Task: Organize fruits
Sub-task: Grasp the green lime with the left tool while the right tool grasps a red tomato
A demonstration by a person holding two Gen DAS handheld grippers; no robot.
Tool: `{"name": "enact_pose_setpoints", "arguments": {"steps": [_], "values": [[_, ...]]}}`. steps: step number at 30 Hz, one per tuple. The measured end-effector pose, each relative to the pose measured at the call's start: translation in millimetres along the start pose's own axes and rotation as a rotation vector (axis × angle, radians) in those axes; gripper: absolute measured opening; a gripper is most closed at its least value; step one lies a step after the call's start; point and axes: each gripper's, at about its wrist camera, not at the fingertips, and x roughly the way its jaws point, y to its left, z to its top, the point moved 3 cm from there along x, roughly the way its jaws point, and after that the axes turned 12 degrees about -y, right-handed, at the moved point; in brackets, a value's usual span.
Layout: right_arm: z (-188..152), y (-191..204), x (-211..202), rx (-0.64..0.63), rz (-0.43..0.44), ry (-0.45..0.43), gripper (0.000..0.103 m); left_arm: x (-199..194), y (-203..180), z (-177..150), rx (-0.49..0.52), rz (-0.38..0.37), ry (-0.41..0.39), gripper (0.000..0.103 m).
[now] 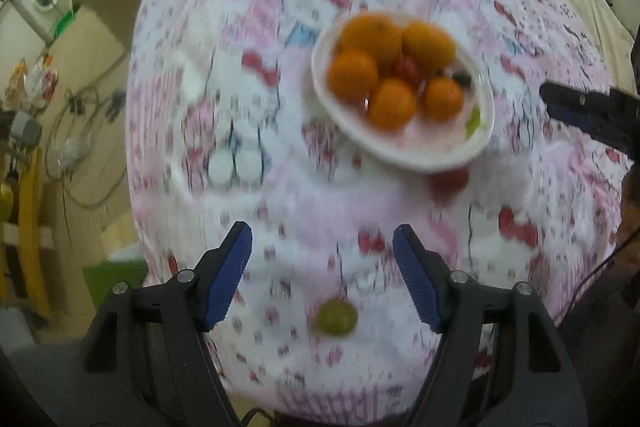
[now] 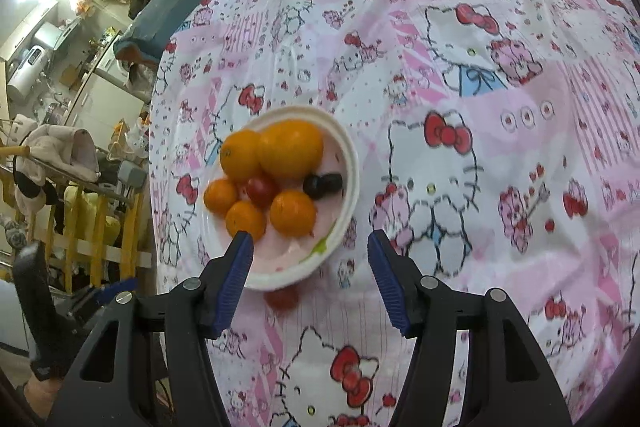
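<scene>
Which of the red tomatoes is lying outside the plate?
The red tomato on the tablecloth, just at the plate's near rim. The other red tomato sits inside among the oranges.

Cloth-covered worktop with a bowl and loose fruit

The pink cartoon-cat cloth covers the worktop; centre-left sits a white bowl, a red tomato just below its rim; a green grape lies apart.
</scene>
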Motion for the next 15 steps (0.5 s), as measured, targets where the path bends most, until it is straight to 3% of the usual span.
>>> {"name": "enact_pose_setpoints", "arguments": {"steps": [5,8,15], "values": [[-16.3,2.8,-2.9,0.005,0.004,0.019,0.063,1.1,-7.2,-35.4,-0.001,-0.035,0.060,0.070],[-22.5,4.3,-6.8,0.005,0.006,0.018,0.063,6.6,-13.6,-51.1,0.077,-0.005,0.073,0.067],[-24.8,15.0,-6.9,-0.003,0.023,0.015,0.063,27.0,-19.5,-71.2,0.111,-0.013,0.140,0.044]]}}
